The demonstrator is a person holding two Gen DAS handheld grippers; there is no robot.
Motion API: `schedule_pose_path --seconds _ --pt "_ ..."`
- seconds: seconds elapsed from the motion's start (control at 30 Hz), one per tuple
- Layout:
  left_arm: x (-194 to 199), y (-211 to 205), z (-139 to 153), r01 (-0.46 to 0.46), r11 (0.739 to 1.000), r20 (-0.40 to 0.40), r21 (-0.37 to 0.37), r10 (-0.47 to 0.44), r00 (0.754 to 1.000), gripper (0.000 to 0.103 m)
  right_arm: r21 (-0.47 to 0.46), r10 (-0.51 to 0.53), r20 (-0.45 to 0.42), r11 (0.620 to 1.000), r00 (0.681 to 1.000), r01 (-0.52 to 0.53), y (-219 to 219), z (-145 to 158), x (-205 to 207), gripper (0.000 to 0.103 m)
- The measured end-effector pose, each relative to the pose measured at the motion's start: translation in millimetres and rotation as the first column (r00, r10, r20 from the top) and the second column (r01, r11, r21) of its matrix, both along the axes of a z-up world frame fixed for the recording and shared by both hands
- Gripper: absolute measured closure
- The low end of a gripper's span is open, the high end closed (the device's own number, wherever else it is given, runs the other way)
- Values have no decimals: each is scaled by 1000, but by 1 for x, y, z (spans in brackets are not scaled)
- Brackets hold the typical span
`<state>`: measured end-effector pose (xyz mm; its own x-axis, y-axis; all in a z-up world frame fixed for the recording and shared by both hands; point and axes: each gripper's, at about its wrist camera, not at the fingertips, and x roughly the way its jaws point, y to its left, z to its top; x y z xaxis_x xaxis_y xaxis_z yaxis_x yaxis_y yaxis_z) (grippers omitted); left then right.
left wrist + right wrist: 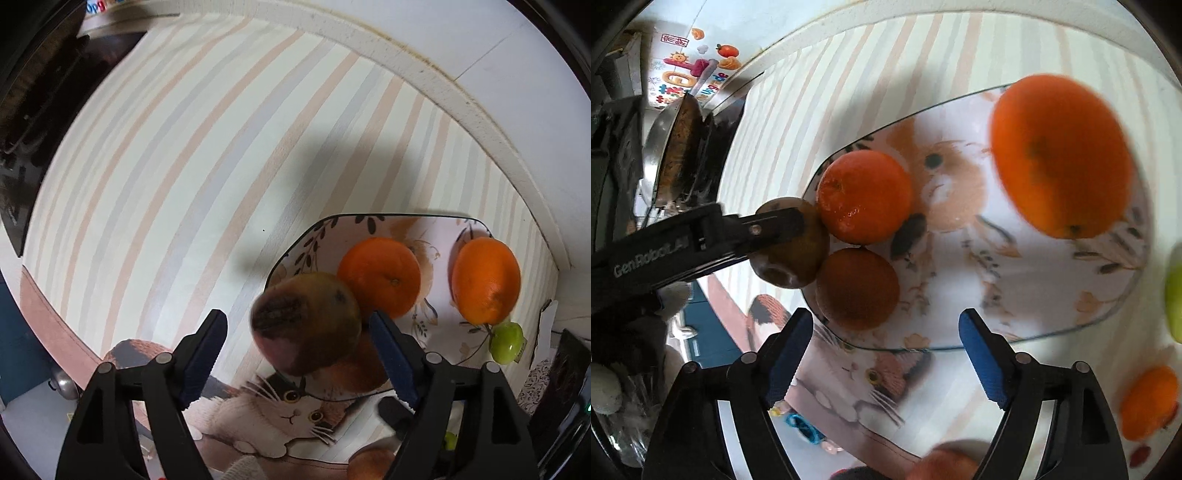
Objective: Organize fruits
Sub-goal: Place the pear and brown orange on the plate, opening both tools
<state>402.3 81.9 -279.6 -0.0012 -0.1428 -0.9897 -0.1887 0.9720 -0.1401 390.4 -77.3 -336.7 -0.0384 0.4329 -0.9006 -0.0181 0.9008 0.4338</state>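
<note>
the left tongs are spread wide, with a mango sitting between the fingers over the plate edge; whether either finger is touching it, i cannot tell. three oranges are lying on the plate on the striped bench, one just beside the mango. the right tongs are hanging released above the plate's near rim, gripping nothing.
</note>
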Motion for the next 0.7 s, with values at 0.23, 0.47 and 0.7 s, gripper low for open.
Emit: schedule_pose_path --seconds 0.23,0.47,0.7 --pt "-17 -7 27 14 997 84 82 -21 996 24 -211 34 110 977 993 -10 -31 40 -9 8" --pt "-48 -12 47 8 995 141 104 -23 990 24 -274 57 199 962 978 -1 -49 76 -24 8" --pt "-81 -24 74 10 990 233 140 -43 972 24 -293 72 261 956 963 8 -58 109 -45 8"
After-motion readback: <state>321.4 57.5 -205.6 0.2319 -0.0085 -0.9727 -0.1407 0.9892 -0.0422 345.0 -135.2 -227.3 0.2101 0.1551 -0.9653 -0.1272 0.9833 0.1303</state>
